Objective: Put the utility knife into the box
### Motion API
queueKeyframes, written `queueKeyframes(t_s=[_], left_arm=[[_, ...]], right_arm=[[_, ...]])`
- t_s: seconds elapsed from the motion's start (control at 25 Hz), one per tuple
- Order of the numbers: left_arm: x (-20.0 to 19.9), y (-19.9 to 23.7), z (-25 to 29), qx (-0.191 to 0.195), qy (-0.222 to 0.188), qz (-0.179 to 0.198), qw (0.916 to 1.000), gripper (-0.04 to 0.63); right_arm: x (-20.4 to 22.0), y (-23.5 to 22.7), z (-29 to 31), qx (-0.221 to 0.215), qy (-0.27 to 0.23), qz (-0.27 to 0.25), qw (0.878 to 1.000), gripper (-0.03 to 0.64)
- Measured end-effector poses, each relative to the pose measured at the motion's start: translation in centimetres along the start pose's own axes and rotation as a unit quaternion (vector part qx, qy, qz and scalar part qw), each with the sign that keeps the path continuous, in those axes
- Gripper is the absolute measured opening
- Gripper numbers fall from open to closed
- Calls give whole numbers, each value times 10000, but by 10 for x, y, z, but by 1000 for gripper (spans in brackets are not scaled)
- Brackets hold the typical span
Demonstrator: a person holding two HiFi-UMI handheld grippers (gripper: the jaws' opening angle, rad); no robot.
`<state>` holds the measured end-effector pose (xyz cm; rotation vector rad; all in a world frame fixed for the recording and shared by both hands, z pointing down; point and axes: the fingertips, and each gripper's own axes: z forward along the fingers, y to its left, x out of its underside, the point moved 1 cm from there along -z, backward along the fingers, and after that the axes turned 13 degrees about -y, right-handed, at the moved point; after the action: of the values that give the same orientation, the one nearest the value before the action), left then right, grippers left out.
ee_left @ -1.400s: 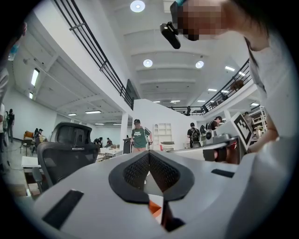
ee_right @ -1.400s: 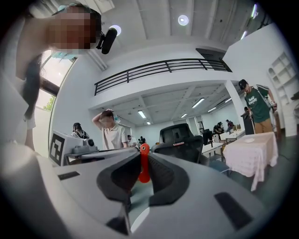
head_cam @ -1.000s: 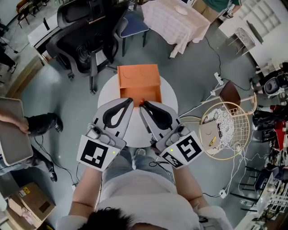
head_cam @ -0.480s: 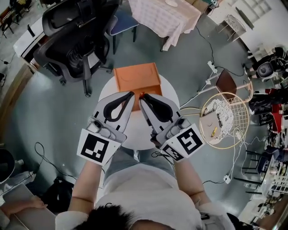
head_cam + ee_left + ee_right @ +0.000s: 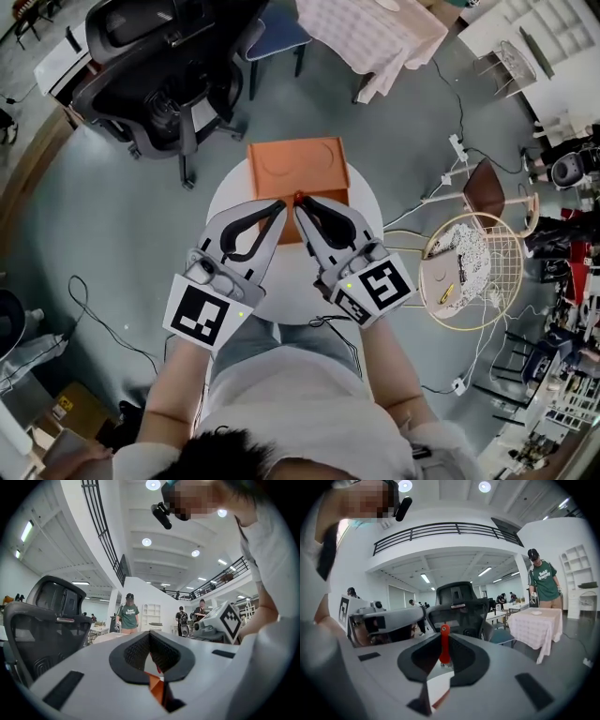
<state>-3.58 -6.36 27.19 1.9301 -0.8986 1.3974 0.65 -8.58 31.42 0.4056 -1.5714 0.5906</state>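
1. The round white table (image 5: 281,281) carries the job. Most of its near half is hidden under the two grippers.
2. The orange box (image 5: 298,167) sits at the table's far edge and reaches slightly past it. Its near side is hidden behind the gripper tips, so I cannot tell whether anything already lies inside.
3. The left gripper (image 5: 275,206) hangs over the middle of the table with its tips just short of the box's near side. Its own view shows the jaws pressed together at the tips with nothing gripped. Only table and box show through the gap lower down.
4. The right gripper (image 5: 300,202) sits close beside the left one, the two sets of tips nearly touching. Its jaws are clenched on the utility knife.
5. The utility knife (image 5: 445,644), red-orange, stands upright between the right jaws, its rounded end poking above the tips. From overhead it is at the box's near side.
6. Judged progress: the knife is picked up and brought to the box. It has yet to be carried over the opening, lowered in and let go.
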Motion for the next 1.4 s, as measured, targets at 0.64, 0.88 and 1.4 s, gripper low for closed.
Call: queueKeyframes(t_s=[0.64, 0.88, 1.4], left_arm=[[53, 31, 8, -450, 190, -85, 9988, 8], [63, 38, 4, -609, 270, -96, 9977, 8], [72, 54, -6, -939, 302, -109, 9951, 8]], right_arm=[[154, -57, 24, -420, 1700, 199, 9843, 52], [203, -65, 24, -622, 2373, 132, 9694, 52], [258, -68, 27, -918, 3315, -96, 9389, 52]])
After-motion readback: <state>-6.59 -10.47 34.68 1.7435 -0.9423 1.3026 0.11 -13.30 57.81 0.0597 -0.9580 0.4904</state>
